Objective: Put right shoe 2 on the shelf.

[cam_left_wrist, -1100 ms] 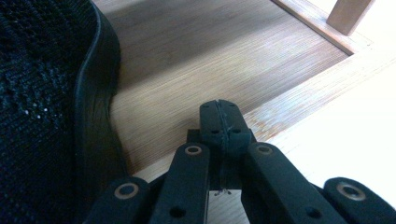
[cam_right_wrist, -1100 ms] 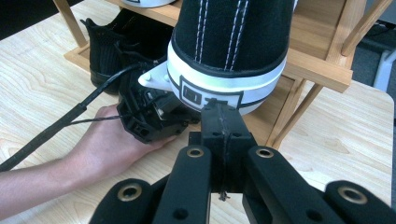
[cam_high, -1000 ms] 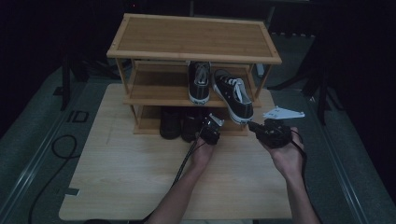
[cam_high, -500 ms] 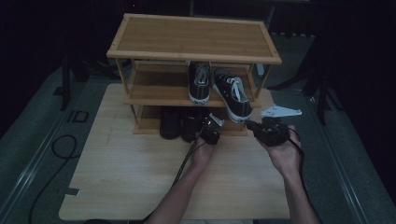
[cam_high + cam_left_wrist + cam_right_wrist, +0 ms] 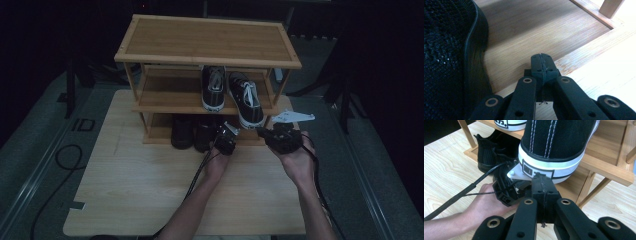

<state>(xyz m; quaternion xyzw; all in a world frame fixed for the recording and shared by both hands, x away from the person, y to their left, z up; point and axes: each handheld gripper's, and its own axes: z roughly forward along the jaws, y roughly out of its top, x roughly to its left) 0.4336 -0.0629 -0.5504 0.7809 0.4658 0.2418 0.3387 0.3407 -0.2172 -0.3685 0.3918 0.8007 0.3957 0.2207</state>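
**Both grippers closed at the shoe rack**

Left gripper [image 5: 226, 141]: jaws pressed together, empty, at the bottom shelf just beside a black shoe [image 5: 451, 50]. Right gripper [image 5: 280, 137]: jaws pressed together, empty, tips right at the heel of the black-and-white sneaker [image 5: 246, 99], which overhangs the middle shelf of the wooden shoe rack [image 5: 200, 40].

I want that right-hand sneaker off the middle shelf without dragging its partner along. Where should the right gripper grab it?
Grip the heel collar of the right-hand sneaker, coming from the front. Its heel overhangs the shelf edge toward the right gripper, toe pointing inward. The jaws are shut now, so open them first.
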